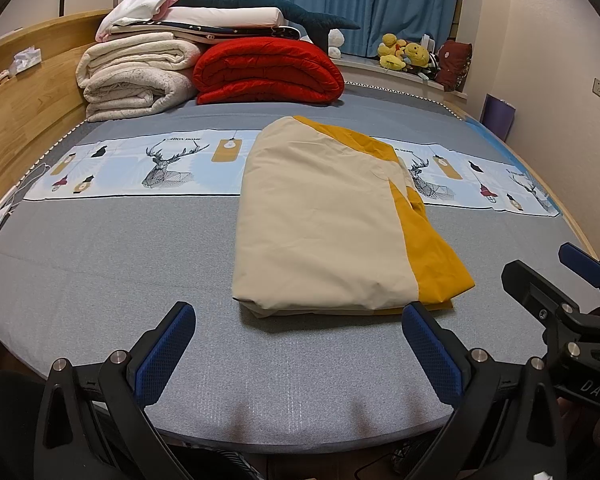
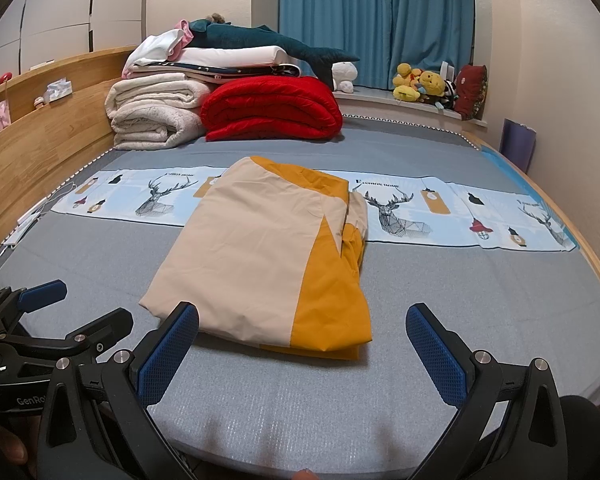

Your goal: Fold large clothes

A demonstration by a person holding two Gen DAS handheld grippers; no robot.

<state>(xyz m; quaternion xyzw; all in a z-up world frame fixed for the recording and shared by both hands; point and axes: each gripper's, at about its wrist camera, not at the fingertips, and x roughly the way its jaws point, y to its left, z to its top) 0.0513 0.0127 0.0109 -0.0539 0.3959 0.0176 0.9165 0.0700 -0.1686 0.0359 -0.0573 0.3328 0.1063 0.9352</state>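
Left wrist view: my left gripper (image 1: 296,344) spread, empty, clear of the folded garment (image 1: 324,216).
Right gripper (image 2: 302,346): spread too; folding looks finished.

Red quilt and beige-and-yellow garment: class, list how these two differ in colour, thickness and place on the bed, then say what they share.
1. The red quilt is one colour; the garment is beige with yellow panels.
2. The quilt is a thick, puffy roll; the garment lies thin and flat.
3. The quilt sits at the far end beside the white blankets; the garment lies mid-bed, across the deer-print strip.
Shared: both are folded and rest on the bed.
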